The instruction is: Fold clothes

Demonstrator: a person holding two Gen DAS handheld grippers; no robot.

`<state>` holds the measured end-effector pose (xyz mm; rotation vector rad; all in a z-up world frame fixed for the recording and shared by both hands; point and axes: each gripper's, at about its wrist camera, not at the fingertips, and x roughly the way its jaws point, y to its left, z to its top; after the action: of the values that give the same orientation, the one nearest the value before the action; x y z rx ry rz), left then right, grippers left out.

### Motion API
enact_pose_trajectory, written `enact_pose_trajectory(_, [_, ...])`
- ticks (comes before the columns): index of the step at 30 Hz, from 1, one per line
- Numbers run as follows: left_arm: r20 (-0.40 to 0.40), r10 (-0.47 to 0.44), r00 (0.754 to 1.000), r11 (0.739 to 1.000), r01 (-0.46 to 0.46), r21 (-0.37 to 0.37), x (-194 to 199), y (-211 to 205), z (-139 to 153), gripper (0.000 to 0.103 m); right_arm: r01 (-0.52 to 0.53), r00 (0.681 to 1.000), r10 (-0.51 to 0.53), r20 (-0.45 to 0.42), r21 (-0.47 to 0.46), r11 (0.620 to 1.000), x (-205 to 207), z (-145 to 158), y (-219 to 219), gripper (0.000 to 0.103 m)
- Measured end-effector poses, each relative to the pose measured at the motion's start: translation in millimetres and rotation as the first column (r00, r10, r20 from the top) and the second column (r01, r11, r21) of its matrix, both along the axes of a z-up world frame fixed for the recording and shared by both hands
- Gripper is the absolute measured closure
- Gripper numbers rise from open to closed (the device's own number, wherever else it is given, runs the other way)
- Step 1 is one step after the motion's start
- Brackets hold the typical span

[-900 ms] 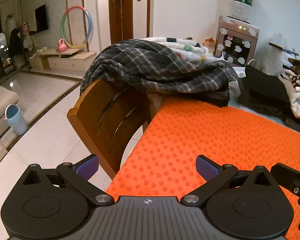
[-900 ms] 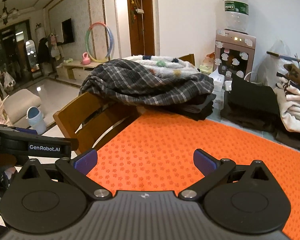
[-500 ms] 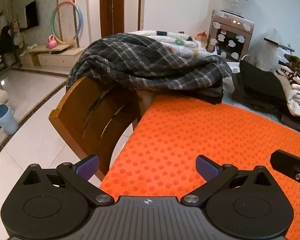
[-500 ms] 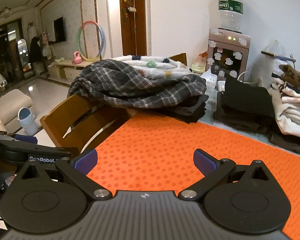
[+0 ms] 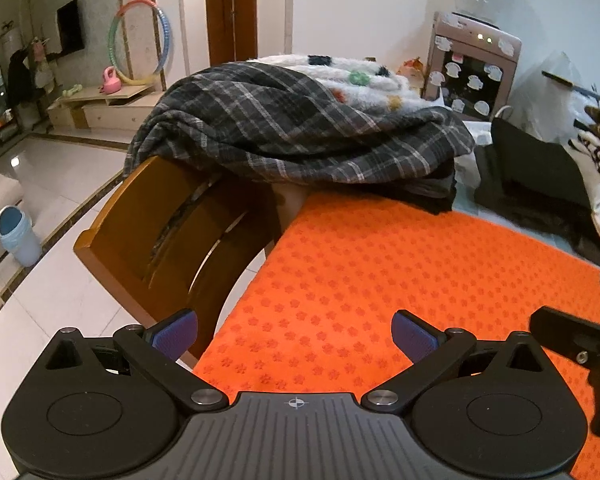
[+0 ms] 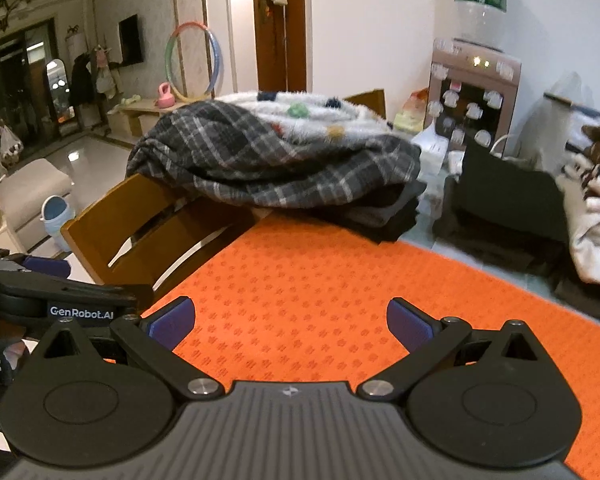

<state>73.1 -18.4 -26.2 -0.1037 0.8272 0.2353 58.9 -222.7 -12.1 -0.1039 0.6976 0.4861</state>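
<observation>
We're holding both claws wide with nothing between: left gripper (image 5: 295,336) and right gripper (image 6: 291,325) hovering over the near orange mat (image 5: 380,280). Plaid garment (image 5: 292,132) is lying piled at the far edge, overhanging the wooden chair (image 5: 172,240).

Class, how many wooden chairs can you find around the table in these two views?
2. One chair stands at the orange mat's left edge, under the plaid garment; another chair back peeks up behind the pile. More may be hidden.

Mat (image 5: 380,280) on surface; clothes pile (image 5: 300,136) at its far edge; chair (image 5: 172,232) left; folded stack (image 6: 512,196) far right; water dispenser (image 6: 474,92) behind.
</observation>
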Motion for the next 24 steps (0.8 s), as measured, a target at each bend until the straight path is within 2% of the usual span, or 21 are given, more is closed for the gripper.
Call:
enact_pose_trajectory(3, [-0.023,-0.009,1.0,1.0,0.009,-0.009,3.8,0.5,-4.0,0.0,0.015,1.0,-0.015,-0.01,0.004,1.0,2.7,-3.9,0.0,0.0])
enact_pose_trajectory(10, [-0.009,-0.027,1.0,0.999,0.027,-0.046,9.2,2.7,-7.5,0.0,0.065,0.997,-0.065,-0.035,0.009,0.998,4.0,-9.0,-4.0,0.0])
enact_pose_trajectory(24, [-0.03,-0.037,0.999,0.998,0.035,-0.055,15.3,12.8,-14.7,0.0,0.1,0.994,-0.101,-0.049,-0.01,0.995,3.7,-9.6,-1.1,0.0])
